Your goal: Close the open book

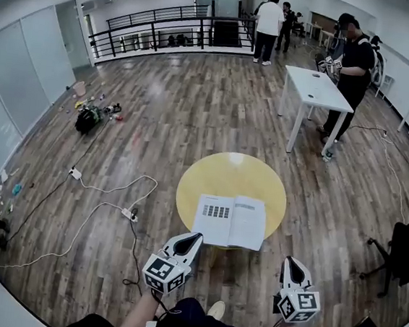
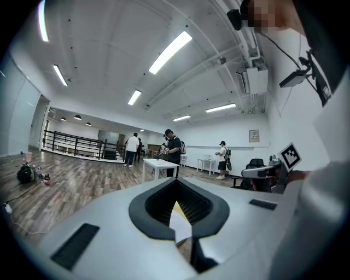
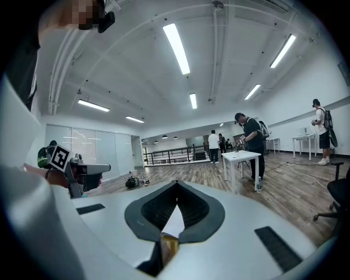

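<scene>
Lying open and flat, the book [image 1: 230, 220] occupies the near half of the round table [image 1: 211, 171], with its spine running away from the person and both pages facing up. This position puts the near page edges within reach of either tool without a stretch across the top.

The left gripper [image 1: 194, 238] is held at the book's near left corner, close to level, tip aimed at the pages. Its jaws are together with nothing clamped; only page and tabletop show through the slit behind the tips. Contact with the book cannot be confirmed.

The right gripper [image 1: 290, 263] is held off the table's near right edge, apart from the book, jaws likewise fully closed and empty.

Closed jaws suit the job. Judged from this layout, a narrow blunt tip can slide under one half and tip it over the spine. Closing has not started.
</scene>
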The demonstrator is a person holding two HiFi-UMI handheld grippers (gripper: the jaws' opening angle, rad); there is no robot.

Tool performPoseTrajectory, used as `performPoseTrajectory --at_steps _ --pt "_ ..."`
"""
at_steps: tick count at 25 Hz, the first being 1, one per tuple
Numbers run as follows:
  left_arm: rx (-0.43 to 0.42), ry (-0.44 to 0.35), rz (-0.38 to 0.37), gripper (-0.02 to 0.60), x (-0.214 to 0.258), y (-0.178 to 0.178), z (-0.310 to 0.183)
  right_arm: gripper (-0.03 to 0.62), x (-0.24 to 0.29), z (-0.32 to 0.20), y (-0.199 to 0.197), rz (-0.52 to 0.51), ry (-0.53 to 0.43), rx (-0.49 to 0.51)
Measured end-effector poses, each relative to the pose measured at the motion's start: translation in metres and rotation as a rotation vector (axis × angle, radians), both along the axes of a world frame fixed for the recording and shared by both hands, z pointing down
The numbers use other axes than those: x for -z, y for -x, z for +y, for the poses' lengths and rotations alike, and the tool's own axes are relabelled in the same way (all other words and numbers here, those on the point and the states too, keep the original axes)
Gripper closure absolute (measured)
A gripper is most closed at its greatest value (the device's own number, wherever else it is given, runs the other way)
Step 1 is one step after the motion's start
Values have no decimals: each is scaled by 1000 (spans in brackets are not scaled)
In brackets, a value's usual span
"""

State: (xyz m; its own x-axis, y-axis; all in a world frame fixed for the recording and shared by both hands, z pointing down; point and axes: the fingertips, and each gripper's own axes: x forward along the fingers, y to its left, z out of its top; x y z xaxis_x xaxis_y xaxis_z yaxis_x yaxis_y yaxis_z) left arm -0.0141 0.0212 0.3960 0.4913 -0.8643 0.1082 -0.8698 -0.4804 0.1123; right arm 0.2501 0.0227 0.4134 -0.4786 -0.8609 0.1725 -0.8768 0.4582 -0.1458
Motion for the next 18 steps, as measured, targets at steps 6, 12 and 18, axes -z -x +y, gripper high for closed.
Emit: performPoseTrajectory --at_steps 6,12,18 --pt "30 9 9 583 -6 16 -24 597 -7 -25 8 3 18 9" --pt "3 12 10 583 -13 25 -61 597 -8 -58 21 17 21 -7" --pt "-42 14 4 583 -14 44 -91 597 -5 -83 45 9 19 -41"
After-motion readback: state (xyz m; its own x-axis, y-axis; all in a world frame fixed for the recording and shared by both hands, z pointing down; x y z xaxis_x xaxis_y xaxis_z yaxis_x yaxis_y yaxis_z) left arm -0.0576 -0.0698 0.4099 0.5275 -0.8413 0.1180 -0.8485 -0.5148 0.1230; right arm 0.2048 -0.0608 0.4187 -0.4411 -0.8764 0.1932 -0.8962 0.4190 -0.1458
